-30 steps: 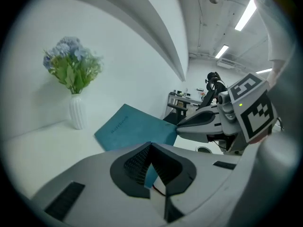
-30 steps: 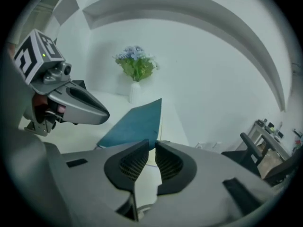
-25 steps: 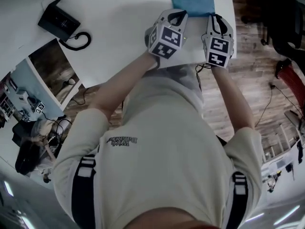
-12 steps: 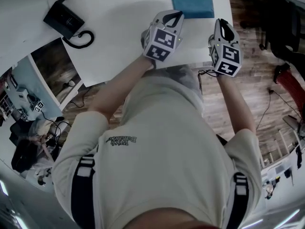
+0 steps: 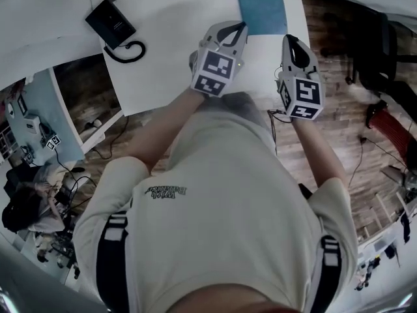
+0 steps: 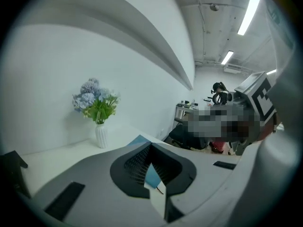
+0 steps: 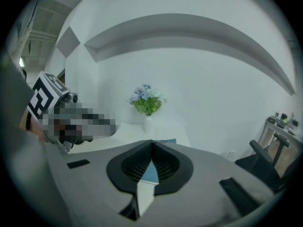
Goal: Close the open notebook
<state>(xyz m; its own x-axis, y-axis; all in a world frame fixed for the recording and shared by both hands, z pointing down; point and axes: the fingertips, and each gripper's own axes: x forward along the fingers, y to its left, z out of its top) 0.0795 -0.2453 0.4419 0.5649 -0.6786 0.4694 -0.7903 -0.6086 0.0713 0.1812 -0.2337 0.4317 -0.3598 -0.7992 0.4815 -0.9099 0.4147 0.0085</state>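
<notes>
The 2 grippers have risen and drawn back: left gripper (image 5: 233,32) and right gripper (image 5: 291,44) now hang clear of the notebook (image 5: 260,6), whose blue cover shows whole. The right gripper's fingers (image 7: 165,164) have just closed, with nothing between them.

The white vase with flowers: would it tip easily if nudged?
Probably. The vase looks narrow and tall, and the flowers spread wider than it, so it seems top-heavy. It looks like ceramic, so likely rigid and breakable. The smooth white table might let it slide first.
</notes>
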